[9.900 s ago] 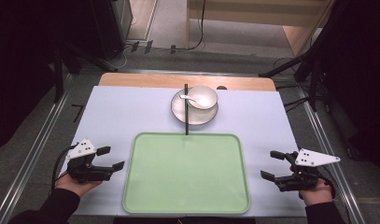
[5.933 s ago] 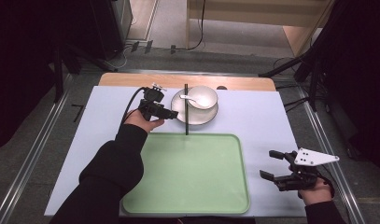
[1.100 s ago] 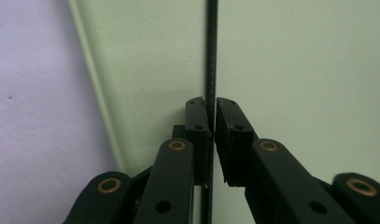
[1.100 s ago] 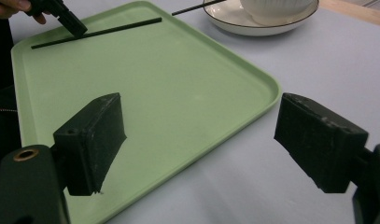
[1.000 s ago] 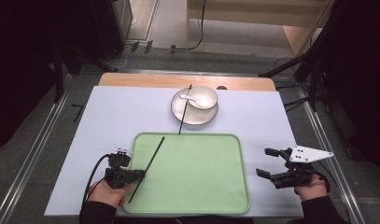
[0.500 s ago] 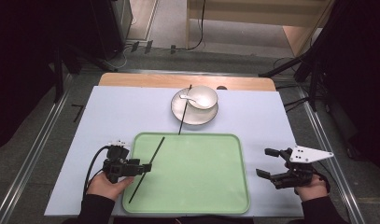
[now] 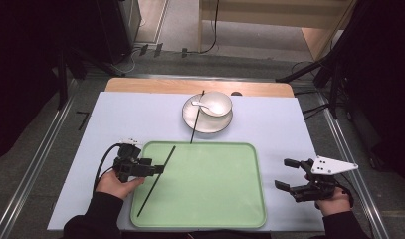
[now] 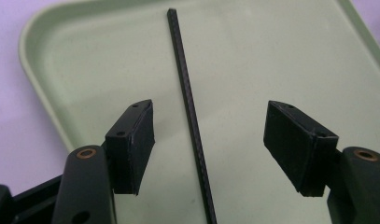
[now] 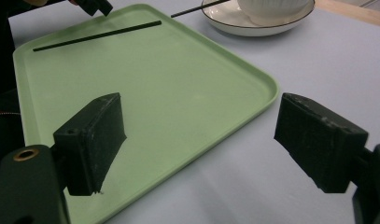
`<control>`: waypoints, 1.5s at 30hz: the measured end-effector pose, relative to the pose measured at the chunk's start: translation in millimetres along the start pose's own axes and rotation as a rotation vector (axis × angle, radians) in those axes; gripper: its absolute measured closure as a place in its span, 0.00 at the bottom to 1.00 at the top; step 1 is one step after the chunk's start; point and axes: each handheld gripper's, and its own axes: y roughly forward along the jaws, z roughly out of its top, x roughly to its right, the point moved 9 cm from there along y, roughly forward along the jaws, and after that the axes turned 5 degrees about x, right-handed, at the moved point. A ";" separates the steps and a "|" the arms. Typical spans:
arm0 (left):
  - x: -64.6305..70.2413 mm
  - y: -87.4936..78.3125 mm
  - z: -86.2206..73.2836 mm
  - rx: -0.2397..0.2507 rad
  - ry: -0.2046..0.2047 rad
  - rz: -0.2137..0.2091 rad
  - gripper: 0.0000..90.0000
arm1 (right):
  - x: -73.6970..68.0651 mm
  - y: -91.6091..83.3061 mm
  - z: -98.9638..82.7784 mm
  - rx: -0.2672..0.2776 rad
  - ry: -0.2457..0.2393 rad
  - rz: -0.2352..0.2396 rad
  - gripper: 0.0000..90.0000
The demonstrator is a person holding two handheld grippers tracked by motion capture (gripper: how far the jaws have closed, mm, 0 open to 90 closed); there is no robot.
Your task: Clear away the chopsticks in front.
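Note:
A thin black chopstick [image 7: 155, 181] lies slanted on the left part of the light green tray [image 7: 210, 189]. My left gripper [image 7: 156, 168] is open at the tray's left edge. In the left gripper view the chopstick [image 8: 187, 93] lies on the tray [image 8: 281, 51] between the parted jaws of this gripper [image 8: 208, 121], touching neither. A second chopstick [image 7: 196, 119] leans on the white plate [image 7: 207, 130] beyond the tray. My right gripper [image 7: 283, 173] is open and holds nothing, just right of the tray. In its own view the right gripper [image 9: 201, 116] faces the tray [image 9: 178, 70].
A white bowl [image 7: 217, 102] with a white spoon [image 7: 200, 104] stands on the plate. The pale blue mat [image 7: 130, 119] covers the table, with a wooden strip [image 7: 155, 85] at the far edge. The other hand's gripper [image 9: 96, 5] shows at the tray's far corner.
Over the sequence, my left gripper carried one chopstick from the plate to the tray. In the last second it has slid forward along the resting chopstick. The right gripper has stayed put.

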 end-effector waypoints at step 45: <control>11.7 59.6 146.3 -0.009 0.104 0.007 0.36 | 1.5 -3.5 -0.8 0.009 0.014 -0.009 0.18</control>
